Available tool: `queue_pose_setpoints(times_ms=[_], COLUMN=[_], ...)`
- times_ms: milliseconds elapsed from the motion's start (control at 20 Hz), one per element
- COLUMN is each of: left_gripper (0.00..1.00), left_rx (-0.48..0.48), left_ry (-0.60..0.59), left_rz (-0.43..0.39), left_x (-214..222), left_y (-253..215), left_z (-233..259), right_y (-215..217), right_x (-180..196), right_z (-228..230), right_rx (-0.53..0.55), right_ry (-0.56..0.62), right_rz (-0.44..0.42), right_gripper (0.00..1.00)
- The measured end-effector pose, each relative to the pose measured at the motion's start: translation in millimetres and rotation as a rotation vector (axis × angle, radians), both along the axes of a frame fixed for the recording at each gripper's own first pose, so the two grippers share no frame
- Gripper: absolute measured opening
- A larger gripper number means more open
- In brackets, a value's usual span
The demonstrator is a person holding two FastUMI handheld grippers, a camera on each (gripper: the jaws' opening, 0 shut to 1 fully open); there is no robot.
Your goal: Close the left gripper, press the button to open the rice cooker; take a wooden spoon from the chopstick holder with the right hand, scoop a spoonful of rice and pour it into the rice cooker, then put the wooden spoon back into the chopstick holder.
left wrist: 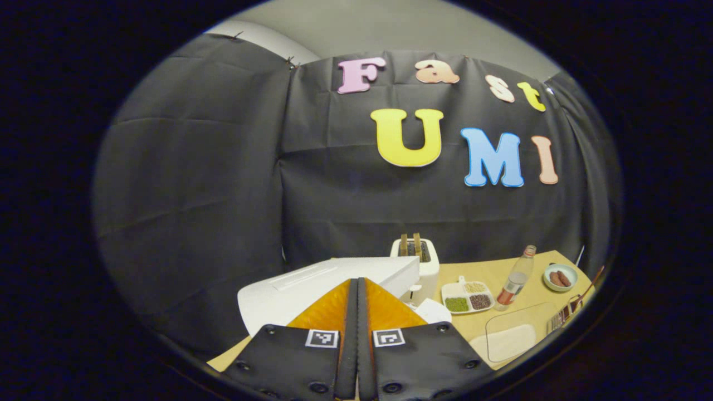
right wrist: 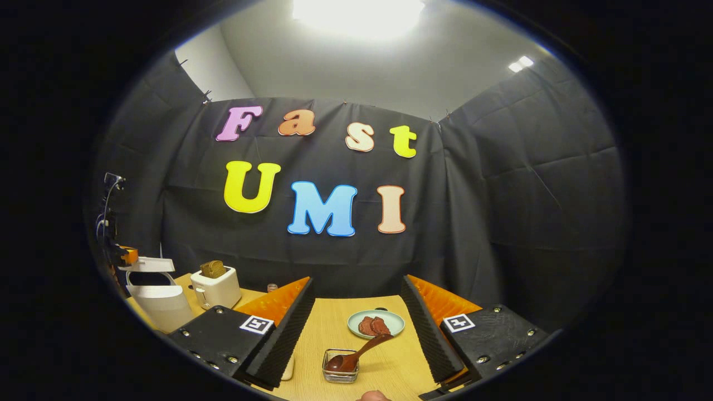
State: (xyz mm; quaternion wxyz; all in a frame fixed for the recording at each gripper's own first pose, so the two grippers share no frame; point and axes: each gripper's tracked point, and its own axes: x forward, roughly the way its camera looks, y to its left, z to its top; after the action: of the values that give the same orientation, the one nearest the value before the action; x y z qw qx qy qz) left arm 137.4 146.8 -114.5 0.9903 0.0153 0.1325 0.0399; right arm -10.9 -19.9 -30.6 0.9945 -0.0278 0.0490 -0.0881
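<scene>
L gripper (left wrist: pixel 357 289), fingers pressed together on nothing, is poising just over the cooker (left wrist: pixel 328 287) lid, whose button isn't discernible, so it's needing a square downward push, while R gripper (right wrist: pixel 356 323), fingers wide apart, is hanging above spoon (right wrist: pixel 359 353) in holder (right wrist: pixel 340 367).

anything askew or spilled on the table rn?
Nothing spilled. The wooden spoon lies tilted in its clear holder, handle jutting over the rim toward the plate. The rice cooker lid stands ajar, as the task expects.
</scene>
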Motion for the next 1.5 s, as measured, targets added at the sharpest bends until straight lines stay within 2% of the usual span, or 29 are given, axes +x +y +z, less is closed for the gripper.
queue_pose_setpoints(times_ms=[250, 300, 500, 550, 1000, 1500], left_gripper=[0.09, 0.15, 0.92, 0.99, 0.99, 0.99], left_rx=[0.012, 0.011, 0.002, 0.006, 0.008, 0.074], left_ry=[-0.143, -0.161, -0.212, -0.223, -0.275, -0.276], left_rz=[0.010, 0.003, -0.013, -0.019, -0.039, 0.021], left_x=[-27, -34, -50, -56, -85, -117], left_y=[-20, -26, -50, -56, -85, -70], left_z=[56, 66, 94, 100, 142, 152], right_y=[-22, -26, -42, -46, -70, -66], right_x=[9, 12, 25, 29, 60, 74], right_z=[-4, -7, -23, -29, -112, -204], right_rx=[0.027, 0.036, 0.082, 0.091, 0.174, 0.336], right_ry=[-0.011, -0.008, 0.005, 0.013, 0.171, 0.383], right_rz=[0.004, 0.003, 0.009, 0.012, 0.001, 0.004], right_gripper=[0.95, 0.95, 0.95, 0.95, 0.95, 0.96])
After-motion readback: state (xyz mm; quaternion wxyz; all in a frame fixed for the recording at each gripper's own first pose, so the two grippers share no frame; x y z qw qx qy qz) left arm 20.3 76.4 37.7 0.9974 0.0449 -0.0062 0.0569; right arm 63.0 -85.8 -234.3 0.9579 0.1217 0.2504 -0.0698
